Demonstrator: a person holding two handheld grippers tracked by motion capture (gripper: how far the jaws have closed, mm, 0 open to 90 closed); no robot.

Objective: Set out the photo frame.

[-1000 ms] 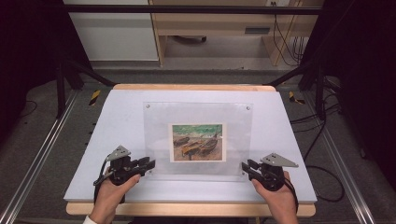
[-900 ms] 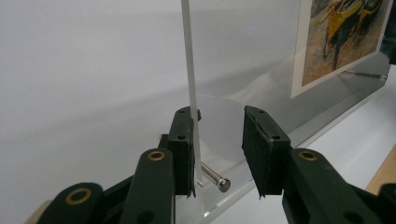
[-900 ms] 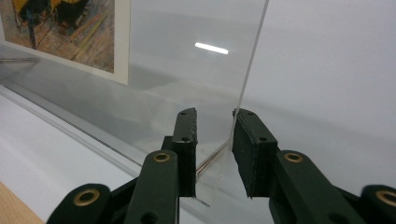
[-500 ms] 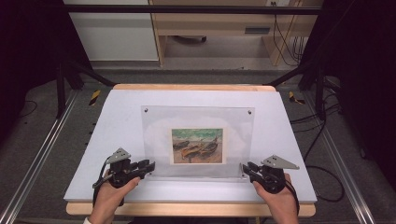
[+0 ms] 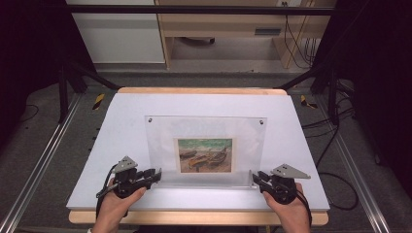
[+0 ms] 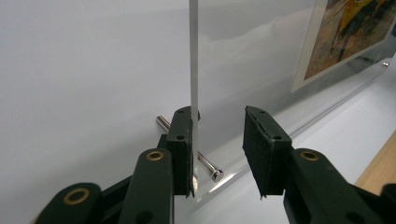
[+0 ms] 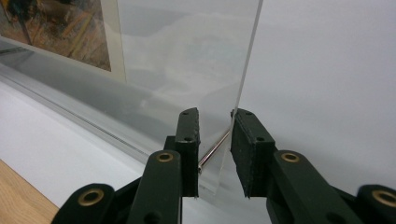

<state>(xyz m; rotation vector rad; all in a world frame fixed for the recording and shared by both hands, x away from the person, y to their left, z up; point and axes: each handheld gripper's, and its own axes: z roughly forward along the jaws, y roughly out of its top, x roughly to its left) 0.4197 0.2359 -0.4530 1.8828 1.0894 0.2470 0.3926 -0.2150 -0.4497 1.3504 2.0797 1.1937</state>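
Left gripper (image 5: 154, 174): sits at about 7 o'clock on the worktop (image 5: 121, 121), at the near left corner of the acrylic frame (image 5: 206, 131). In the left gripper view its fingers (image 6: 181, 140) stand partly apart around the frame's edge; one pad lies against the pane, the other stands clear, so nothing is clamped.

Acrylic frame: a clear panel standing up on its near long edge, leaning slightly, in the middle of the white worktop. A print of boats (image 5: 204, 155) sits in its lower centre. Small metal standoff pins (image 6: 205, 165) poke through the corners.

Right gripper (image 5: 256, 177): at about 5 o'clock, at the near right corner of the frame. Its fingers (image 7: 189, 140) are narrowed around the pane's edge and a pin; the gap is small, but whether both pads really press is hard to tell from this angle. I read it as not yet gripping.

Step in hand: probably steadying or lifting the frame by its two lower corners.

Risk, tipping: with neither pair of fingers firmly closed, the upright panel could fall flat towards 12 or 6 o'clock.

Risk, slipping: smooth acrylic gives pads little bite; a pad closing on a pin instead of the pane could twist the corner out.

Risk, uneven lift: one side rising first would swing the frame and scrape the worktop.
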